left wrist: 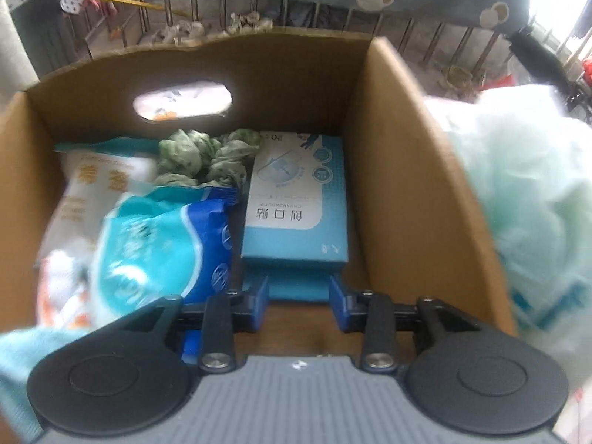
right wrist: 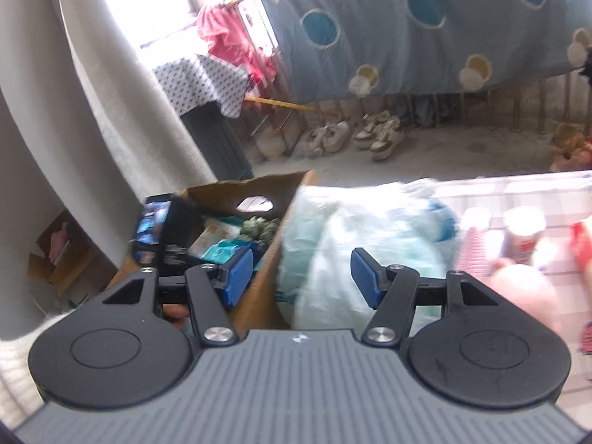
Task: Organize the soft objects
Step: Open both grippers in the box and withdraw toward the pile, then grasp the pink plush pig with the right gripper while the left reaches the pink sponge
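In the middle of the left wrist view, a cardboard box holding a light-blue bandage box right of centre, a blue-and-white soft pack at lower left, a crumpled green cloth behind. Left gripper at bottom centre, parted narrowly astride the bandage box's near end, pads seemingly just clear. Right gripper spread wide, empty, before a pale plastic bag beside the box.

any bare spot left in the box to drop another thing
One bare strip of floor: between the blue carton and the box's right wall. A little by the left gripper. The left side is crowded with packets and green cloth.
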A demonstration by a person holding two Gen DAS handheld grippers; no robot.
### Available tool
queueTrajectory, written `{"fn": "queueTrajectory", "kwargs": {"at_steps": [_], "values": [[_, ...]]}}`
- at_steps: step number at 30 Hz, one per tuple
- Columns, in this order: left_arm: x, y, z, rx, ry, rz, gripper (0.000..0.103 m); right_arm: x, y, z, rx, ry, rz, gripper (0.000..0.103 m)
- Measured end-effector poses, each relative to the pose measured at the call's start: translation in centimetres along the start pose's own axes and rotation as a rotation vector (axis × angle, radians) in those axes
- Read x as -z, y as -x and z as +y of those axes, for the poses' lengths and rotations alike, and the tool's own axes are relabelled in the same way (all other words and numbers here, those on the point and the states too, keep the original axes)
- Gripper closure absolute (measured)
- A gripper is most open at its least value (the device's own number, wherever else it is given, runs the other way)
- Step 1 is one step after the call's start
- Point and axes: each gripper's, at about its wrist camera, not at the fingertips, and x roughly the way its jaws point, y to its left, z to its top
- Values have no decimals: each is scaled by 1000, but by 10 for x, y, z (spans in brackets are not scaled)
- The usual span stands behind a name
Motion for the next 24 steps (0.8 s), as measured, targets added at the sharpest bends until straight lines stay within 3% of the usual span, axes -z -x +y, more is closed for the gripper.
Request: {"fn": "queueTrajectory", "kwargs": {"at_steps": [4, 8, 13, 15, 17, 18, 20, 24], "values": [[32, 63, -12, -33, -99, -99, 66, 7, 41, -39, 122, 19, -22, 43], [72, 126, -44, -38, -265, -209, 66, 22, 52, -86, 245, -4, 50, 41], [117, 179, -86, 124, -306, -294, 65, 50, 19, -124, 266, -81, 132, 26], [131, 189, -104, 180, -333, -317, 64, 56, -2, -129, 250, -60, 133, 17], [141, 194, -119, 210, -369, -325, 62, 59, -20, -133, 303, -27, 100, 13], [146, 194, -127, 206, -390, -333, 62, 59, -28, -137, 306, -34, 97, 8], [154, 196, -140, 186, -435, -341, 62, 61, -45, -152, 218, -115, 128, 4], [159, 197, -154, 200, -459, -329, 61, 75, -56, -182, 90, -312, 109, 14]]}}
